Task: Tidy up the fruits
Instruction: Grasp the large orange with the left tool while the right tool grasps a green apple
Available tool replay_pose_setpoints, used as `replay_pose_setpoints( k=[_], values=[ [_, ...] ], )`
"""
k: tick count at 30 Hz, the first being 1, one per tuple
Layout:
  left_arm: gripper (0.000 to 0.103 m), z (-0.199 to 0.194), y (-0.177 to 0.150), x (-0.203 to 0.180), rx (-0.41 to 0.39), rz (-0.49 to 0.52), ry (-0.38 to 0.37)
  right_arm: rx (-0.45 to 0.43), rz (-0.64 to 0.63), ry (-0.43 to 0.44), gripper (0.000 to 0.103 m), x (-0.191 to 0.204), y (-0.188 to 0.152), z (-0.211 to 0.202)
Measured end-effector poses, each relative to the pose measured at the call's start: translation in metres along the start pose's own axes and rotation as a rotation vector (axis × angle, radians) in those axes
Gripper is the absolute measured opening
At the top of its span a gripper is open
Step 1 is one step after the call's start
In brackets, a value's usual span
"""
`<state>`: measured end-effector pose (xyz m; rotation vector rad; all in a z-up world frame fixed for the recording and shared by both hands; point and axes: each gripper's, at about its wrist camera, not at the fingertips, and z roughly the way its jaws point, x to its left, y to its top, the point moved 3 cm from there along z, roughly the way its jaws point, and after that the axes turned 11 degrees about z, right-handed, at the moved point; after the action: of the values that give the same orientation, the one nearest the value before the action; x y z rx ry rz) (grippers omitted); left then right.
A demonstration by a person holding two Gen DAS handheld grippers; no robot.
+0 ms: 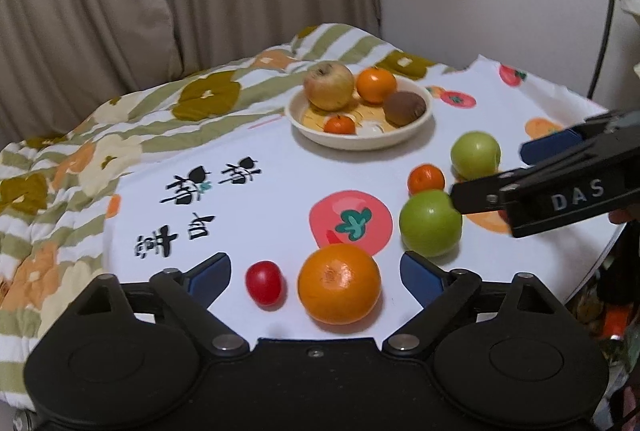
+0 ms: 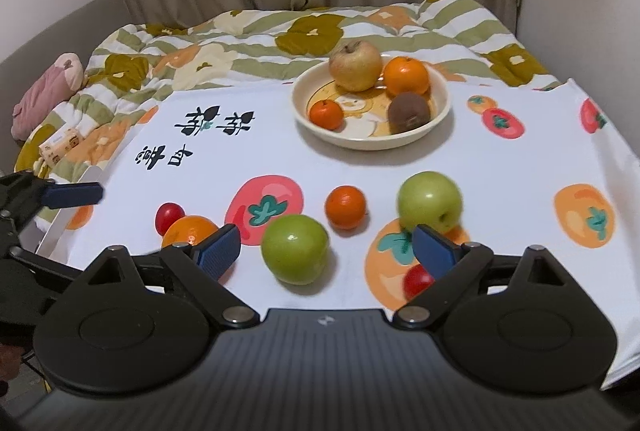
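A cream bowl (image 1: 404, 138) (image 2: 442, 99) at the back holds a yellow apple (image 1: 329, 85), an orange (image 1: 376, 85), a kiwi (image 1: 405, 108) and a small mandarin (image 1: 339, 124). Loose on the cloth lie a big orange (image 1: 339, 283) (image 2: 188, 229), a red cherry tomato (image 1: 264, 283) (image 2: 169, 215), two green apples (image 1: 430, 223) (image 1: 475, 155) (image 2: 295, 249) (image 2: 429, 201), a small mandarin (image 1: 425, 179) (image 2: 345, 207) and another red tomato (image 2: 417, 279). My left gripper (image 1: 315, 273) is open around the big orange and tomato. My right gripper (image 2: 326, 247) is open around the near green apple.
The fruit-print white cloth (image 1: 260, 215) covers a table whose right edge (image 1: 608, 251) is close. A floral quilt (image 2: 208, 63) and a pink soft toy (image 2: 48, 91) lie on the bed behind. Curtains hang at the back.
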<state>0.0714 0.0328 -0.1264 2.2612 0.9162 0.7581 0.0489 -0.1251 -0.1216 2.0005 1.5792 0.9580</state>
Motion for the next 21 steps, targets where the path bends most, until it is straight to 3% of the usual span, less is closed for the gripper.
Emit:
replay_pose_setpoints(
  k=[10,21],
  values=[
    [0.076,0.033,-0.007,-0.013,0.035,0.074,-0.05,0.017,-0.004,0.001,0.103,0.004,-0.009,0.024],
    [0.069,0.048,-0.009,-0.015,0.064,0.084,-0.067,0.037,-0.008,0.005,0.099,0.004,-0.011,0.034]
  ],
)
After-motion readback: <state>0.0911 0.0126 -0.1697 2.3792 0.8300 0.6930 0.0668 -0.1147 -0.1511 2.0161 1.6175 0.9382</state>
